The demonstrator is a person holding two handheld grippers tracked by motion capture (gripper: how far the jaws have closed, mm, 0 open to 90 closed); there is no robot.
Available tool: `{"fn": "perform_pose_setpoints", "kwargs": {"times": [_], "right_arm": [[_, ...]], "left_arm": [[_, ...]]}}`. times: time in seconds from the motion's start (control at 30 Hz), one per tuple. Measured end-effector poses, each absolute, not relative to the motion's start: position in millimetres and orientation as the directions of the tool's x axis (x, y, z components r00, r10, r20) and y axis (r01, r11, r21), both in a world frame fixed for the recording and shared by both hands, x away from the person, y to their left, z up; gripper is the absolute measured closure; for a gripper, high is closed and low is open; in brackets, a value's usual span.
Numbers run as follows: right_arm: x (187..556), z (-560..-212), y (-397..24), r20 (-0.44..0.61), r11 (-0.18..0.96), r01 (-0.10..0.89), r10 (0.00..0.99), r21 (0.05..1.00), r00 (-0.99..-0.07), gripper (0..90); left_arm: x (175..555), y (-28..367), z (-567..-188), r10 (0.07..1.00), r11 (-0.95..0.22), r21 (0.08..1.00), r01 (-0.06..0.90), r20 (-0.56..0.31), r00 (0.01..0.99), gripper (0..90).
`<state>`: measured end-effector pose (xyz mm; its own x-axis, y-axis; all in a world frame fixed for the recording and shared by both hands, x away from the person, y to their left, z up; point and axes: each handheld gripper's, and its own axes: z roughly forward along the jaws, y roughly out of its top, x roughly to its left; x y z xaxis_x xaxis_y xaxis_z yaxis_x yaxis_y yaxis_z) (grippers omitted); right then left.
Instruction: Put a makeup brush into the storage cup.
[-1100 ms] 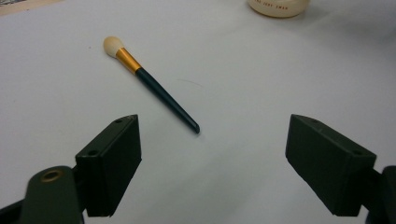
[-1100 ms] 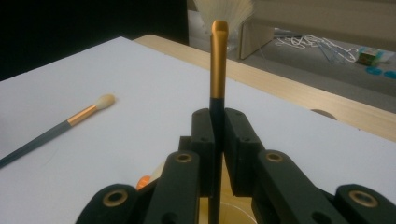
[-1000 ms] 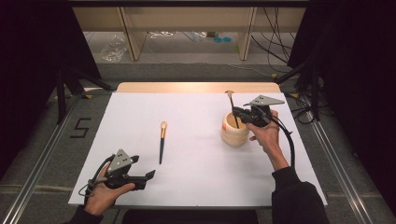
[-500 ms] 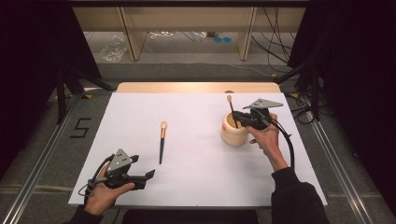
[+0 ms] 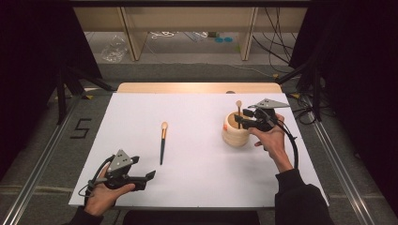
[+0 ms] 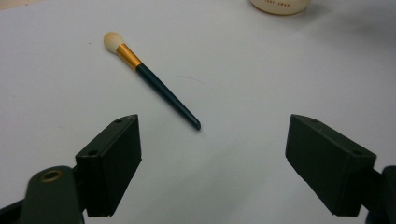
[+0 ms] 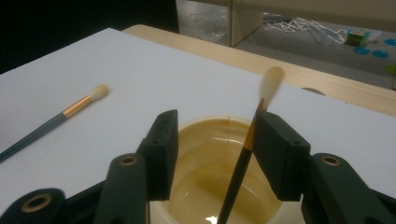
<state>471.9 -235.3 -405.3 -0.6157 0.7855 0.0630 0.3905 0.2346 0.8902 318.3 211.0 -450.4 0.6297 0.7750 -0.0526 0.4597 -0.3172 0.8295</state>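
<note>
The right hand-held gripper [image 5: 240, 121] sits just over the top of a round cream cup [image 5: 235, 131] on the right part of the white counter [image 5: 197, 178]. A brush [image 7: 252, 140] with a dark handle and a soft pale tip stands in the cup, with its tip up. It leans a little. In the right gripper view, the brush is between the two black jaws. It lies right beside one jaw, and there is a wide gap to the other jaw. The jaws have just been opening, so they are spread apart now and do not pinch the brush. A second brush [image 5: 163, 142] lies flat near the middle of the counter, well apart from the cup. It has a dark handle, a gold band and a pale fluffy tip that points to the far side. The left hand-held gripper [image 5: 149, 176] rests low near the front edge of the counter, on the left part. Its jaws are spread wide, with nothing between them. In the left gripper view, the flat brush lies ahead of these jaws, not touching them.
</note>
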Motion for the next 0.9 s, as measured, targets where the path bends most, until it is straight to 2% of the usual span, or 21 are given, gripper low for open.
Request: {"fn": "perform_pose_setpoints", "kwargs": {"times": [0.23,0.37,0.9], "right_arm": [[458,-402,-232,0.055,0.241,0.396,0.794,0.886,-0.606,36.9],[449,-403,-230,0.036,0.245,0.382,0.801,0.891,-0.598,33.4],[407,-410,-229,0.055,0.226,0.384,0.799,0.895,-0.599,31.0]], "left_arm": [[319,209,-452,0.773,-0.323,0.828,0.459,-0.049,0.632,18.1],[319,207,-454,0.779,-0.323,0.817,0.478,-0.057,0.624,18.1],[336,202,-459,0.779,-0.356,0.788,0.502,-0.046,0.625,18.8]]}}
